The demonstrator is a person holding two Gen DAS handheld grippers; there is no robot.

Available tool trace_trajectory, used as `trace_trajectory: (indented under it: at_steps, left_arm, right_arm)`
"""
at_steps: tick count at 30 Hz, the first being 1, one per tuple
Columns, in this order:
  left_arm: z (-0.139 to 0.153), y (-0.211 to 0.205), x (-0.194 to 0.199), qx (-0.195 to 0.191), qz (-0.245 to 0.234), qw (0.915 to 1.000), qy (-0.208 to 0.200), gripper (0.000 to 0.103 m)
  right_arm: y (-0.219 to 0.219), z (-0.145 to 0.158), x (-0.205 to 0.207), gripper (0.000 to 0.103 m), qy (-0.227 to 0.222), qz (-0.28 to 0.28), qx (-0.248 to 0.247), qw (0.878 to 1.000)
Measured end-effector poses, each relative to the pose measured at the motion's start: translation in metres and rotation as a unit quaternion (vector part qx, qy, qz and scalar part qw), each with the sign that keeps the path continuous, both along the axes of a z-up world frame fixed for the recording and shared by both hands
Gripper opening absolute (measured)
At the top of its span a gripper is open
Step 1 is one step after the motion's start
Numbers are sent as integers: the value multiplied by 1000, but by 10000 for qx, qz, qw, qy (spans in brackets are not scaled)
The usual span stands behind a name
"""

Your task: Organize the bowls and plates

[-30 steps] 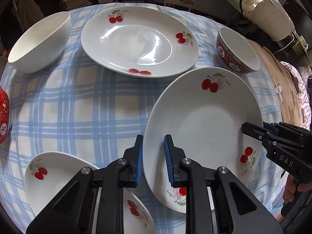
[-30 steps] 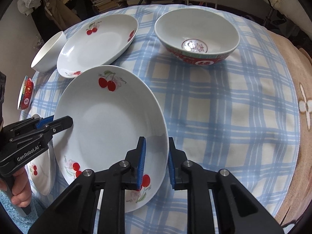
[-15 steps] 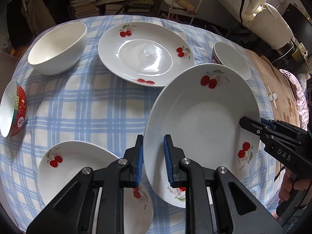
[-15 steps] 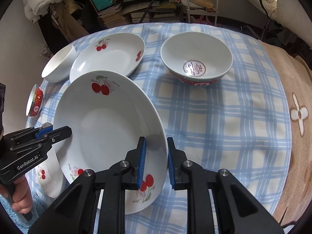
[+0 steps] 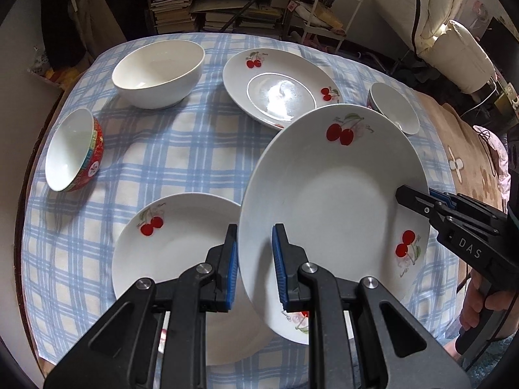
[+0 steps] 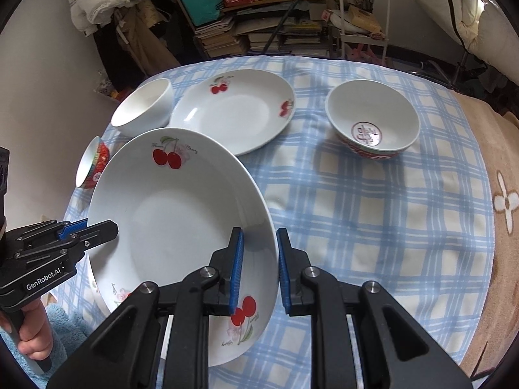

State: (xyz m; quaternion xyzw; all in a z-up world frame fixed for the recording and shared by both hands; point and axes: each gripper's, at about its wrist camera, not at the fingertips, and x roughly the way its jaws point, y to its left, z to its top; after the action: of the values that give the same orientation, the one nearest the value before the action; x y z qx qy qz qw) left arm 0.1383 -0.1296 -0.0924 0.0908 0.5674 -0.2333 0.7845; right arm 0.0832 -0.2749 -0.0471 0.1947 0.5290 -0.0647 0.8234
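My left tongs (image 5: 254, 262) and right tongs (image 6: 258, 267) each pinch opposite rims of one cherry plate (image 5: 331, 201), nearly closed on it, holding it tilted above the table (image 5: 181, 149), partly over another plate (image 5: 175, 259).

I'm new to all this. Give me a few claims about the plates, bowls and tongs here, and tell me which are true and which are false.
1. Both tongs grip one cherry plate by opposite rims. True: left tongs, right tongs.
2. That plate lies flat on the cloth. False: it is held up, tilted.
3. The white bowl holds soup. False: it is empty.
4. Two more cherry plates rest on the table. True: near plate, far plate.
5. A plain red cloth covers the table. False: the cloth is blue-checked.
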Motion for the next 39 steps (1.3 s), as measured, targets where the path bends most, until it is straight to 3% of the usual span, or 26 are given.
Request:
trace_trajectory:
  at_steps: [17, 27, 39]
  left_arm:
    - [-7, 84, -8, 573, 573, 9966, 144, 20]
    - [-22, 119, -6, 517, 1002, 9933, 261, 20]
    - [-51, 126, 11, 535, 1103, 9907, 596, 21]
  right_arm:
    - [84, -1, 20, 20, -298, 683, 206, 9970]
    - [121, -13, 30, 20, -255, 1003, 89, 9946]
    - [126, -34, 39, 20, -136, 1035, 220, 9943]
